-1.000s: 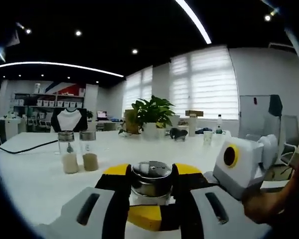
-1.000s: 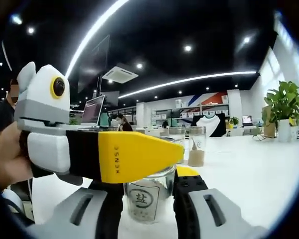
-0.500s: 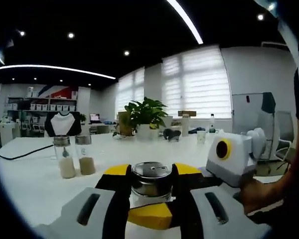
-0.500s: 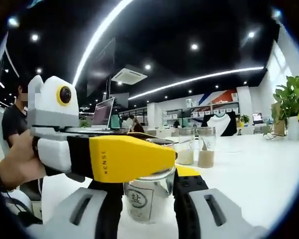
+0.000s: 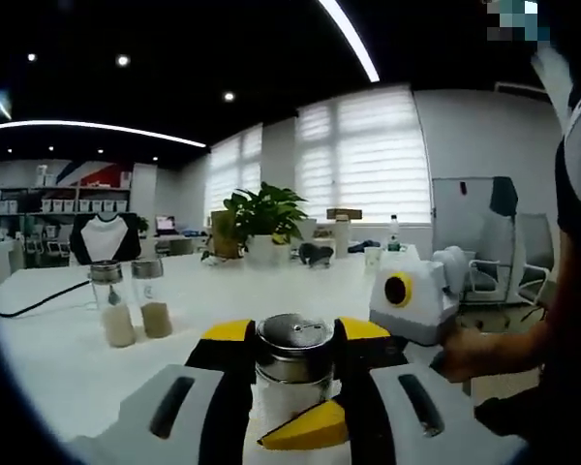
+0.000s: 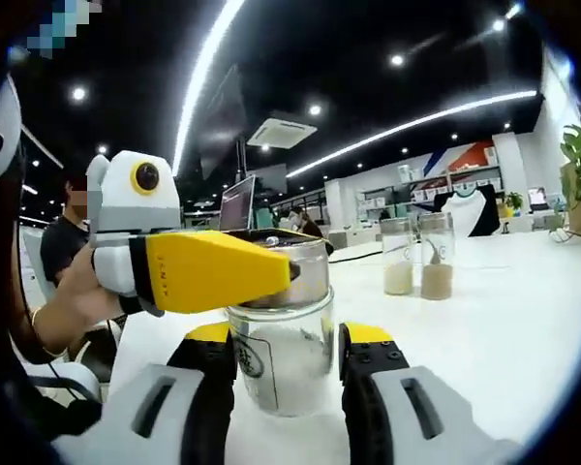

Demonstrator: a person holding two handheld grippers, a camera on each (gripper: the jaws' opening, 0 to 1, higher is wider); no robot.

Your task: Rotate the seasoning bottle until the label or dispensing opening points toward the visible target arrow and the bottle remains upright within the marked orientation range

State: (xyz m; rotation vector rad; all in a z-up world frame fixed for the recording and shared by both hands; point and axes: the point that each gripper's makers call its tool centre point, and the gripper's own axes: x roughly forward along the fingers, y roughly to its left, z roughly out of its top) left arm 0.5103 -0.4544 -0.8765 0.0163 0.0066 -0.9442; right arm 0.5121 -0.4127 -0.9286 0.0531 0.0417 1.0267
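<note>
The clear glass seasoning bottle with a shiny metal cap (image 5: pixel 292 363) stands upright on the white bench (image 5: pixel 68 358), gripped from two sides. In the left gripper view, the left tongs (image 5: pixel 292 373) have their black-and-yellow jaws pressed against the bottle's cap and neck, one on each side, clamped on it. The yellow tip of the right tongs (image 5: pixel 305 433) pokes in low across the front of the bottle, and their white body is held by a person's hand (image 5: pixel 470 351) off to the right of the left tongs.

In the right gripper view, the right tongs (image 6: pixel 289 363) flank the glass body of the same bottle (image 6: pixel 281 339), their jaws tight against its sides, closed on it. The left tongs (image 6: pixel 292 276) reach in from the left, with one long yellow jaw lying across the cap; a hand (image 6: pixel 77 300) grips their white handle. A pale label with a dark round emblem sits on the bottle's left-facing side, turned too far round to read. White grains lie in the lower part of the bottle.

Beyond the left tongs and to their left stand two small clear jars with metal lids (image 5: pixel 131 302), close together, holding pale and tan powder. Further off sits a green potted plant (image 5: pixel 259 218).
</note>
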